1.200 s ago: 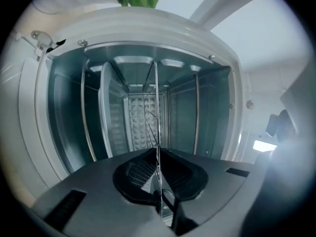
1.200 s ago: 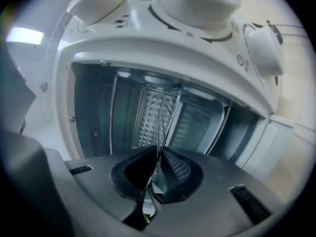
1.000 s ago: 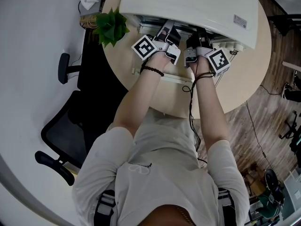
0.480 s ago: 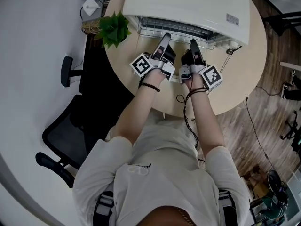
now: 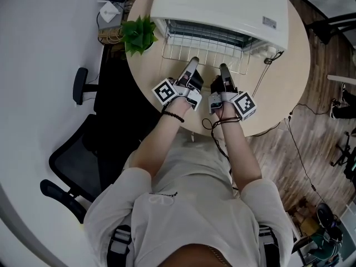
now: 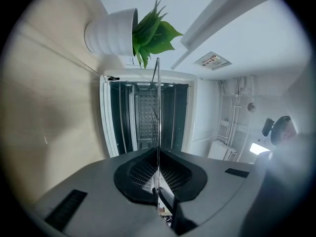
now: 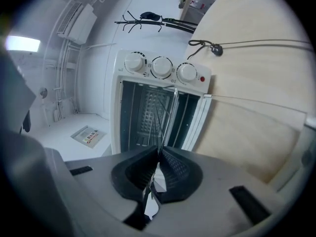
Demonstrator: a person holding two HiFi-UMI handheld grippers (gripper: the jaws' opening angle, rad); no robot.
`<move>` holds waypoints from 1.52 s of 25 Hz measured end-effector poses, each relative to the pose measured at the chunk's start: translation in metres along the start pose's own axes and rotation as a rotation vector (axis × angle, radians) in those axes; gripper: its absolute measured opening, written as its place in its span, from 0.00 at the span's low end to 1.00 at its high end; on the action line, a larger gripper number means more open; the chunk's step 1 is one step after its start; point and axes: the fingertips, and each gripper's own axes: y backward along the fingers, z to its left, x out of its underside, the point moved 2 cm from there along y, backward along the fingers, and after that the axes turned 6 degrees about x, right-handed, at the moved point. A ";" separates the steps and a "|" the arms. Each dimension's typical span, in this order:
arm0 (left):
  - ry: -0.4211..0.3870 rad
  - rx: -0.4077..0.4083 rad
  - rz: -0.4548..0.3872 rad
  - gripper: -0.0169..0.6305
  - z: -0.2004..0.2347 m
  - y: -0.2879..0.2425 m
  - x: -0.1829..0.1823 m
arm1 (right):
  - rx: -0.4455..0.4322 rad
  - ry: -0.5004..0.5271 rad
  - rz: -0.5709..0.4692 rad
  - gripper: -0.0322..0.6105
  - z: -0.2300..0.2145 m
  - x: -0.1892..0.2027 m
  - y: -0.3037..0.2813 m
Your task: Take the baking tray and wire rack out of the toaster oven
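Observation:
A white toaster oven [image 5: 222,10] stands at the far side of the round table, its front open toward me. The wire rack [image 5: 206,52] sticks well out of the opening, level above the table. My left gripper [image 5: 193,62] and right gripper [image 5: 223,68] are side by side, each shut on the rack's front edge. In the left gripper view the rack [image 6: 158,107] runs edge-on as a thin line from the jaws [image 6: 158,174] into the oven. The right gripper view shows the same rack [image 7: 170,112] between shut jaws [image 7: 160,164]. I cannot make out a baking tray.
A potted plant [image 5: 136,33] stands left of the oven, close to the rack's left corner. The oven's cord [image 5: 261,77] lies on the table to the right. The wooden table [image 5: 278,104] ends just behind my hands. A black office chair [image 5: 78,149] stands on the floor at left.
Both grippers have moved back toward me together, and the wire rack has come further out of the oven with them.

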 end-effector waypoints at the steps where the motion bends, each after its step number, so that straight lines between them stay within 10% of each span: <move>1: 0.004 -0.005 0.004 0.05 -0.001 0.005 0.002 | 0.005 0.003 0.003 0.07 -0.001 0.003 0.005; 22: -0.001 -0.041 0.089 0.04 -0.081 0.095 0.034 | -0.048 0.027 0.148 0.06 0.041 0.068 0.110; 38: -0.093 -0.006 0.070 0.04 -0.133 0.047 0.024 | -0.087 0.095 0.149 0.07 0.098 0.035 0.097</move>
